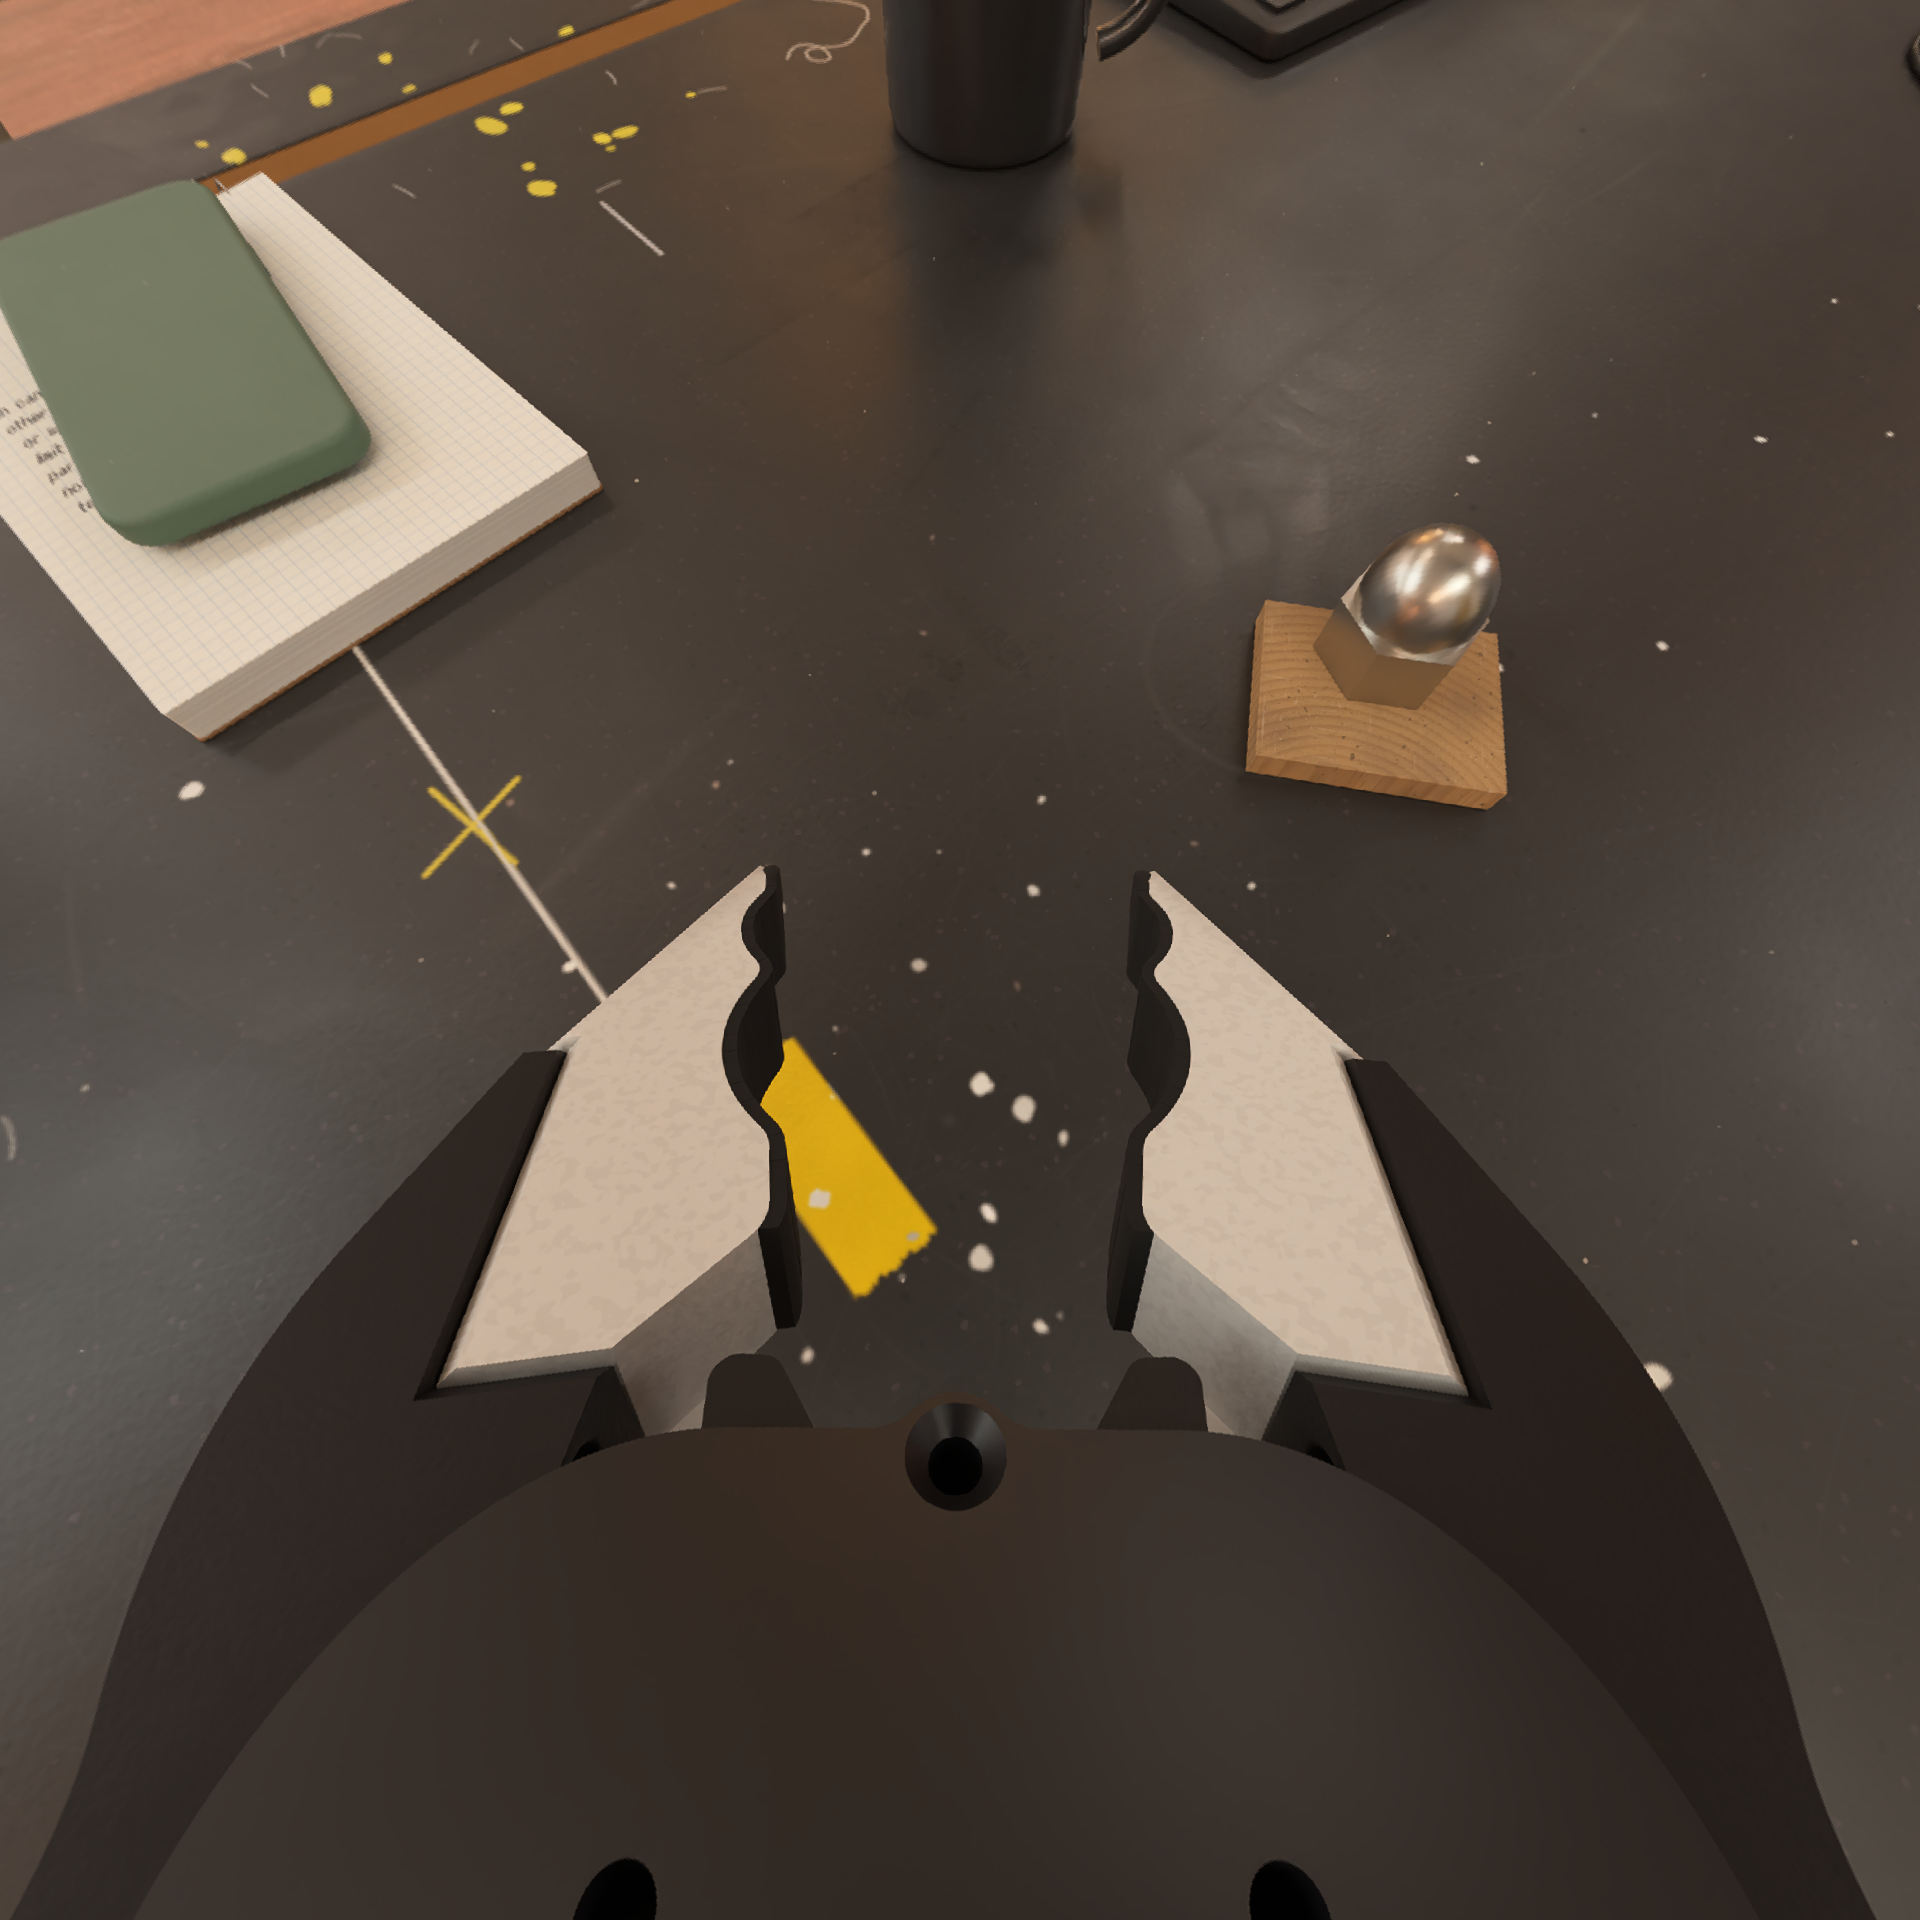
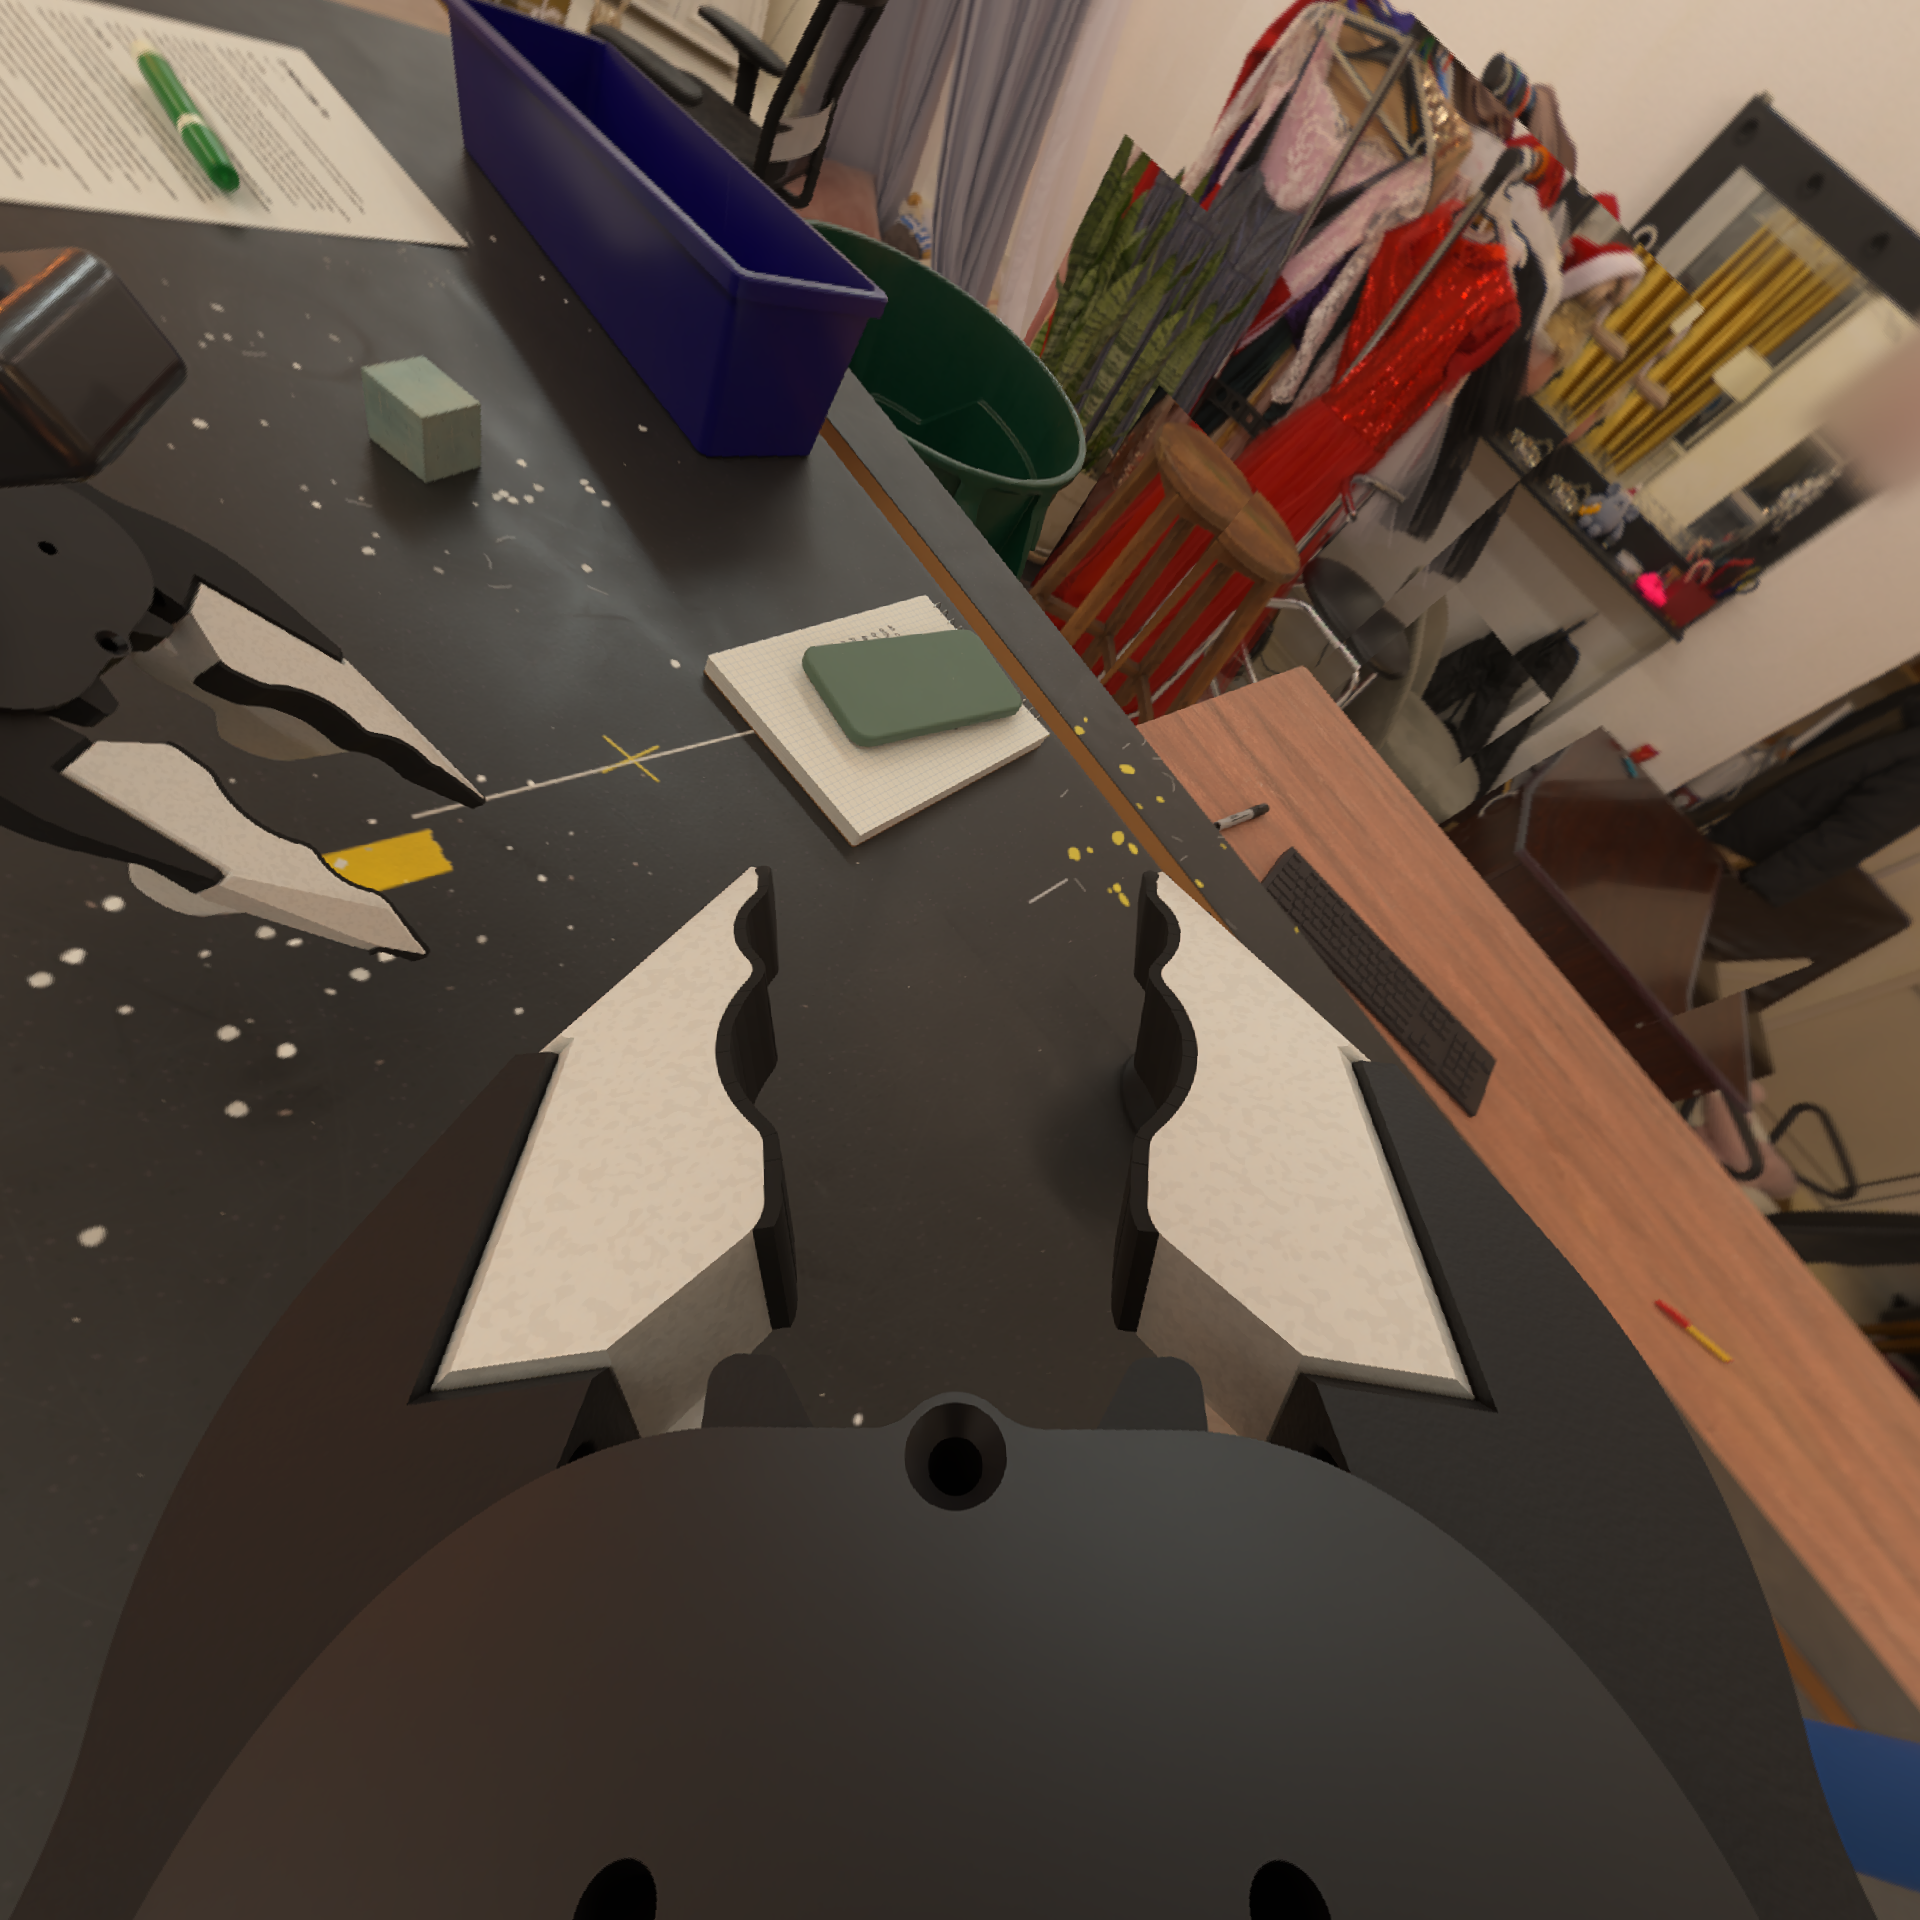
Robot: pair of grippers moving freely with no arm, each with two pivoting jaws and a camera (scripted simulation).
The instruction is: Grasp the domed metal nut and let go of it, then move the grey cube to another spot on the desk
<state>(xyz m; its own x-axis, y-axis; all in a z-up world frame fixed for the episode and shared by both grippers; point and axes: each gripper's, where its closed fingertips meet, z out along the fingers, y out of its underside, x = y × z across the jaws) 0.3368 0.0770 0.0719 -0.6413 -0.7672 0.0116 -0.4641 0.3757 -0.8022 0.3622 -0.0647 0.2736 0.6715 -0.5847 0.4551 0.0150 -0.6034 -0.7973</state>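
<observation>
The domed metal nut stands upright on a small wooden block, ahead and to the right in the left wrist view. My left gripper is open and empty above the dark desk, well short of the nut; it also shows in the right wrist view, at the left. The grey cube sits on the desk near the blue bin, far from both grippers. My right gripper is open and empty over bare desk near its edge.
A gridded notepad with a green phone lies at the left; both show in the right wrist view, notepad, phone. A dark mug stands ahead. A blue bin, printed sheet with green pen, yellow tape.
</observation>
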